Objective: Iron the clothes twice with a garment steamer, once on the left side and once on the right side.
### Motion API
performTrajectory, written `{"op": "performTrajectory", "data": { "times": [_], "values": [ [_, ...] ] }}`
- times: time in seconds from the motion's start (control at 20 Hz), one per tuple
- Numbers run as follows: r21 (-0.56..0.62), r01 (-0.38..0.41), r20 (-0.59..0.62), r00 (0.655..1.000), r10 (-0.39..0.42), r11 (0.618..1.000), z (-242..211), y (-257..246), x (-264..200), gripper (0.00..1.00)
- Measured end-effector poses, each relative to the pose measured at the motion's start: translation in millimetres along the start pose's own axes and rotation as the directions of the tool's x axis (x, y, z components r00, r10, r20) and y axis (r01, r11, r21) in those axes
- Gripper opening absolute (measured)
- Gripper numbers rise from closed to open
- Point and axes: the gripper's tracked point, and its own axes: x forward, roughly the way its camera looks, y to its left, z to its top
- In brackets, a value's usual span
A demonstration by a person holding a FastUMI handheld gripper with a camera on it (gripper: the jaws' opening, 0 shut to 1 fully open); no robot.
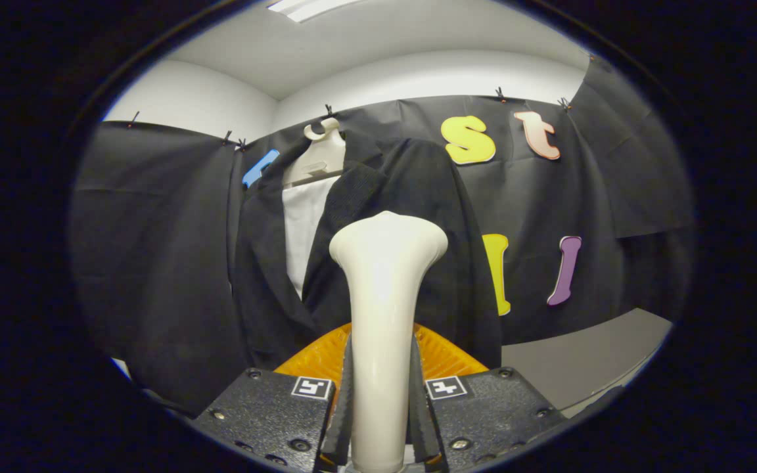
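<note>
The garment steamer (385,309) stood upright between the gripper's (380,407) two fingers, its long cream handle running straight away from the camera and flaring at the far end into a broad head. That head pointed at the dark jacket (411,217) just beyond it; whether it touched the cloth could not be told.

The jacket hung on a pale hanger (321,157) against the booth's black wall cloth, its front open over a white shirt panel (301,230). The steamer's head sat over the jacket's right-hand front panel, right of the lapel edge and the white strip. An orange ribbed part (447,358) showed low behind the handle on both sides, between the fingers and the jacket's hem.

To the left of the jacket the wall cloth hung close. To the right lay more room: black cloth, then a bare grey surface (589,361) low and far right. Above, white walls and ceiling rose over the cloth's top edge.

The claw was closed to a narrow gap, both fingers pressing on the sides of the steamer's handle near its base.
</note>
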Motion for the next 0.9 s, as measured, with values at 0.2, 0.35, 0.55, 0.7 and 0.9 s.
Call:
{"op": "performTrajectory", "data": {
  "times": [0.2,0.35,0.55,0.7,0.9],
  "values": [
    [-0.004,0.006,-0.041,0.999,-0.006,1.0,-25.9,-1.9,-4.7,0.39],
    [-0.011,0.004,-0.074,0.997,-0.005,1.0,-48.1,-2.1,-8.0,0.39],
    [0.0,0.01,-0.14,0.99,-0.01,1.0,-82.0,-5.0,-13.0,0.39],
    [-0.007,0.013,-0.166,0.986,-0.014,1.0,-100.5,-6.7,-17.3,0.39],
    [-0.023,0.022,-0.21,0.977,-0.026,1.0,-132.2,-11.1,-21.4,0.39]
  ]
}}
